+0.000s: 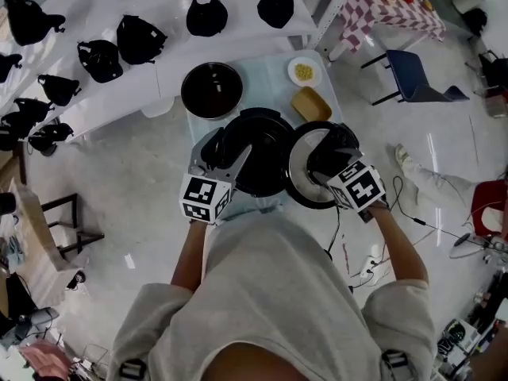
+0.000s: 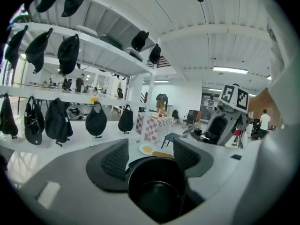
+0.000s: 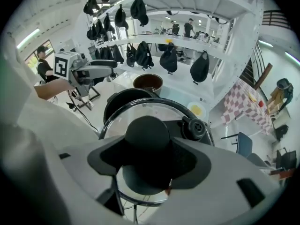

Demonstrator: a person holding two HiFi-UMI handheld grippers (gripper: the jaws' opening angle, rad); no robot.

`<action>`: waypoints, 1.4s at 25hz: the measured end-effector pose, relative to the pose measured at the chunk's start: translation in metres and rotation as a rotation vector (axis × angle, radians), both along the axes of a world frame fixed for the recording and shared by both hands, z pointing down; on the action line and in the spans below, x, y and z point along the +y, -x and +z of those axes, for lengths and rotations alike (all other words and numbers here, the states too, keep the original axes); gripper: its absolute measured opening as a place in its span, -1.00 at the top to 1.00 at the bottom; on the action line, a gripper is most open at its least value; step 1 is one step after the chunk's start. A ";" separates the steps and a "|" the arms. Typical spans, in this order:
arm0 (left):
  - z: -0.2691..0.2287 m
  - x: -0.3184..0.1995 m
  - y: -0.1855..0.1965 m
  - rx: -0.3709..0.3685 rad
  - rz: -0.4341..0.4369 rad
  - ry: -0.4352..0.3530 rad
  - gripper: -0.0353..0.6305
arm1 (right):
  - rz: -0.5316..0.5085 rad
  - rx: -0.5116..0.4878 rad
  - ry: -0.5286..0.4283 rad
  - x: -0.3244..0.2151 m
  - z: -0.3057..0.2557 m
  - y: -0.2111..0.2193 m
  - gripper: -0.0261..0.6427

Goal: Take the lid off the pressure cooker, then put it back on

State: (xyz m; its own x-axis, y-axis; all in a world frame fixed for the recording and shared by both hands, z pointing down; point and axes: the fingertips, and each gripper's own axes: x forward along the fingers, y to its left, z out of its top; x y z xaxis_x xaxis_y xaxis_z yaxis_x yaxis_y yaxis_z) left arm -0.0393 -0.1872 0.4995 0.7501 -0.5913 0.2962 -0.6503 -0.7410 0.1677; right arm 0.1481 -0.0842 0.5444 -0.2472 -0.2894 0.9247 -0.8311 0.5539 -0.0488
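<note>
The black pressure cooker [image 1: 262, 153] stands open on a small table [image 1: 274, 70] with a pale blue cloth. Its glass lid [image 1: 302, 177], black-rimmed, is held off the pot at the cooker's right side. My right gripper [image 1: 329, 161] is shut on the lid's black knob [image 3: 146, 132], and a vent valve [image 3: 196, 128] shows beside it. My left gripper [image 1: 226, 145] is at the cooker's left side. In the left gripper view its jaws close round a black round part of the cooker [image 2: 157, 186].
Behind the cooker on the table stand a black bowl [image 1: 211, 90], a white plate with yellow food [image 1: 304, 71] and a tan block [image 1: 311, 104]. Shelves with black bags [image 1: 139, 38] run behind. A blue chair [image 1: 413, 74] and cables [image 1: 413, 213] lie to the right.
</note>
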 end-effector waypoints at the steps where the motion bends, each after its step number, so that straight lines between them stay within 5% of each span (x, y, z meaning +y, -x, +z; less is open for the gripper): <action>1: -0.001 0.000 0.005 0.001 -0.012 -0.001 0.05 | -0.022 0.000 0.001 -0.003 0.001 0.007 0.11; 17: -0.002 0.001 0.096 -0.007 -0.225 -0.006 0.05 | -0.327 0.000 0.041 -0.047 0.027 0.122 0.11; 35: -0.004 -0.001 0.113 -0.014 -0.285 -0.003 0.05 | -0.494 0.046 0.052 -0.067 0.053 0.167 0.11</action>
State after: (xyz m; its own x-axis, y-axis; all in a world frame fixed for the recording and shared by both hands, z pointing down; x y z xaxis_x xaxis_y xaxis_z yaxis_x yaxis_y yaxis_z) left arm -0.1522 -0.1879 0.4957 0.5489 -0.7788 0.3036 -0.8349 -0.5280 0.1552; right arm -0.0194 -0.1512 0.5973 -0.3017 -0.1014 0.9480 -0.4717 0.8800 -0.0560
